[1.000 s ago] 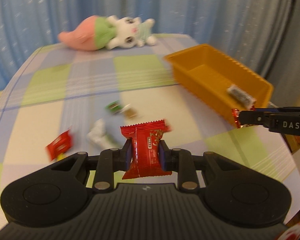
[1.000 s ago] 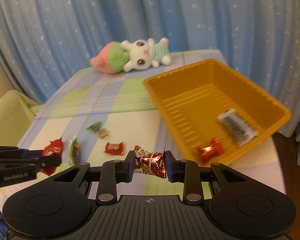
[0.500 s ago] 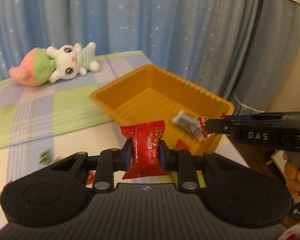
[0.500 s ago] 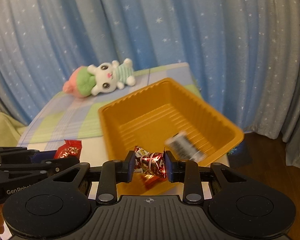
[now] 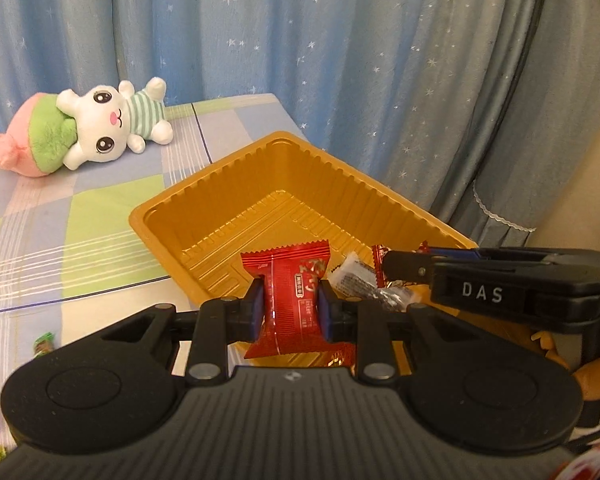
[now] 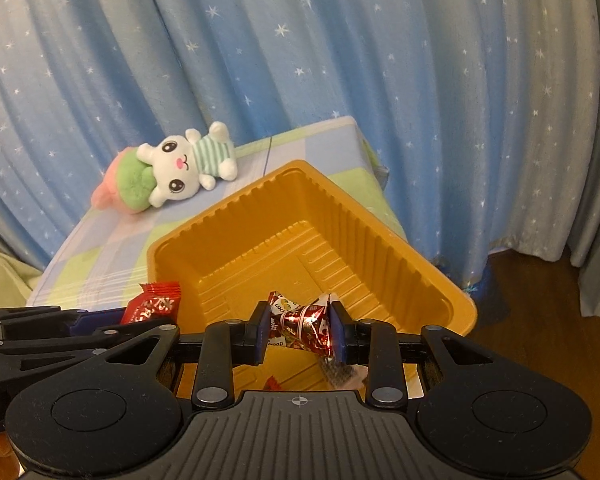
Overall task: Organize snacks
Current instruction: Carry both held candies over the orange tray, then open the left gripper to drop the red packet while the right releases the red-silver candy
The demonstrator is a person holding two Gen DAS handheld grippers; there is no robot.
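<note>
Red packet [image 5: 290, 298] clamped upright between the jaws of the left gripper [image 5: 291, 307], over the near wall of the tray [image 5: 236, 184]. Foil-wrapped candy [image 6: 302, 322] pinched crosswise by the right gripper [image 6: 300, 330], likewise above the tray's near end. Orange ribbed tray on a checked tablecloth [image 5: 100, 236], holding a clear dark-printed wrapper [image 5: 356, 278] and further red pieces on its floor. Beyond it, a plush rabbit [image 5: 112, 128] lies before a starred blue curtain [image 5: 300, 40].
</note>
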